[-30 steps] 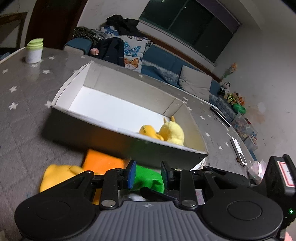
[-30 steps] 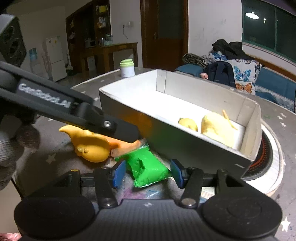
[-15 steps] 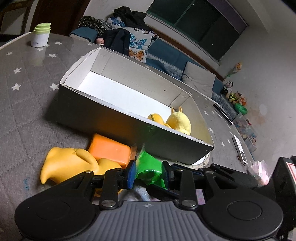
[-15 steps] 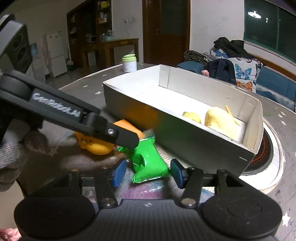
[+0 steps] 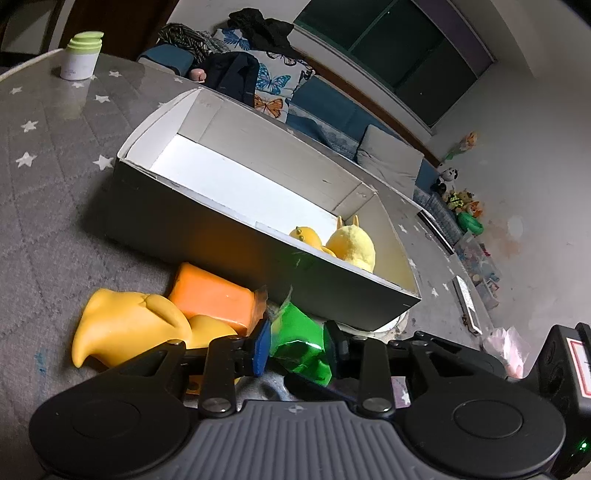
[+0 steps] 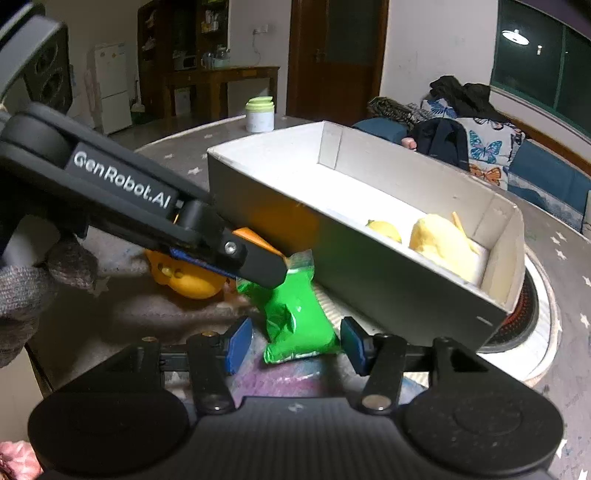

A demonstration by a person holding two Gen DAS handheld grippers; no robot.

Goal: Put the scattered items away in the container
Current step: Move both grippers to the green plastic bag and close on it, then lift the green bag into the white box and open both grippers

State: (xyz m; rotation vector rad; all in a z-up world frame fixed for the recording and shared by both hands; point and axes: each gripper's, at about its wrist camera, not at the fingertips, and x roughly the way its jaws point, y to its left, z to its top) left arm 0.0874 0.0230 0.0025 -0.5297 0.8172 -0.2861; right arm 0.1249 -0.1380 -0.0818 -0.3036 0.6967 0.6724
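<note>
2 yellow plush toys (image 5: 351, 245) in white box (image 5: 236, 155); left tool (image 5: 297, 347) clenched on green packet (image 6: 295, 314); right tool (image 6: 293, 345) released.

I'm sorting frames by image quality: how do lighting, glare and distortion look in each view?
Left wrist view: dim room, strong fisheye bending of the table edge, the box near wall dark in shadow with an orange tint reflected on it. Right wrist view: brighter box floor, ceiling lamp mirrored in the window, green packet glossy, all sharp enough.
</note>
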